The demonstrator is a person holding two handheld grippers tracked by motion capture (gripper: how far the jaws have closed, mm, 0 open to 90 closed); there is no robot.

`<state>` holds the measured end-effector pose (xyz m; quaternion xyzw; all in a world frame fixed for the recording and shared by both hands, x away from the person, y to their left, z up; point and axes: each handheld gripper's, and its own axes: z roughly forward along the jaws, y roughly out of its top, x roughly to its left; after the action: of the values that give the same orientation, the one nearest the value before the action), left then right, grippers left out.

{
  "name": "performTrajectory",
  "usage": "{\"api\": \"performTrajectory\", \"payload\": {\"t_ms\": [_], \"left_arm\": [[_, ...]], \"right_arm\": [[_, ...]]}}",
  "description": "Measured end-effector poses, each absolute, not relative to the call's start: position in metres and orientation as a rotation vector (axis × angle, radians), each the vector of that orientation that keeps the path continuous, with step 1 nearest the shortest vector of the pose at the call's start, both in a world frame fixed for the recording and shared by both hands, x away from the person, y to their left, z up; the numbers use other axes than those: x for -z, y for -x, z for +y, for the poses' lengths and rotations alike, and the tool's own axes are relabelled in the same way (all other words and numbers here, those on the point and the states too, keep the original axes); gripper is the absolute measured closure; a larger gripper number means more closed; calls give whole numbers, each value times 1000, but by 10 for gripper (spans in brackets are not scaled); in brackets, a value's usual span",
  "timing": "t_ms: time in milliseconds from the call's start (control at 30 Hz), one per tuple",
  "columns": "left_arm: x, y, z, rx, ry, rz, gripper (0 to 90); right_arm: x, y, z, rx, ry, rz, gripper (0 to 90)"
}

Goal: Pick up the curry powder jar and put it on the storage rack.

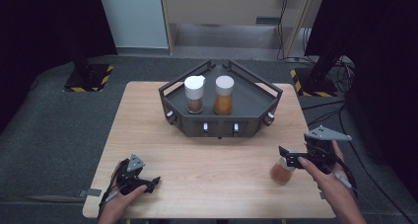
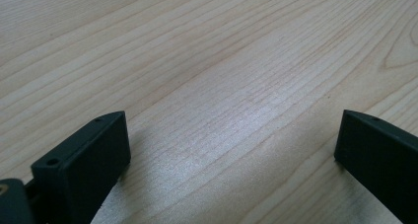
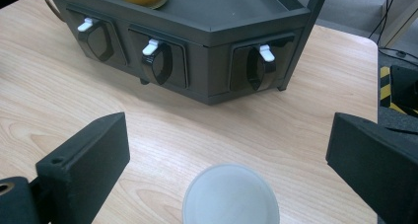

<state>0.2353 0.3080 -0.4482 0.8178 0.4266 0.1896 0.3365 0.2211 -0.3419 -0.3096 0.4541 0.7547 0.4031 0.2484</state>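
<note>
dark rack ahead of right gripper, two spice jars already shelved, so it's the likely drop spot. third jar sits between its wide-spread jaws, not gripped yet. left gripper wide too, idle on bare table.

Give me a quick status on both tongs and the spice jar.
Left tongs open, idle over bare table. Right tongs open around spice jar, not clamped. Rack ahead, path clear.

In the right gripper view, the near jar was cut off below its white lid by the bottom edge.
</note>
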Motion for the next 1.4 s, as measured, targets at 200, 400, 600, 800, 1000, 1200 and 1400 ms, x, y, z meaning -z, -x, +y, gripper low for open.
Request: {"api": "performTrajectory", "payload": {"t_ms": [200, 400, 600, 800, 1000, 1200, 1400], "left_arm": [[448, -235, 308, -495, -2131, 1112, 0], [448, -235, 308, -494, -2131, 1113, 0], [448, -235, 308, -495, -2131, 1113, 0], [448, -235, 308, -495, -2130, 1114, 0], [448, -235, 308, -496, -2129, 1116, 0], [448, -235, 308, -496, -2131, 1115, 0], [448, -235, 307, -496, -2131, 1115, 0]], "right_arm": [[317, -216, -346, -1114, -1251, 2050, 31], [324, -211, -349, -1123, -1247, 2050, 30], [330, -206, -352, -1118, -1242, 2045, 30], [336, -201, -355, -1117, -1244, 2039, 30], [342, -198, -356, -1111, -1245, 2040, 28], [347, -196, -357, -1103, -1245, 2045, 29], [351, -195, -359, -1100, -1252, 2046, 28]]}}
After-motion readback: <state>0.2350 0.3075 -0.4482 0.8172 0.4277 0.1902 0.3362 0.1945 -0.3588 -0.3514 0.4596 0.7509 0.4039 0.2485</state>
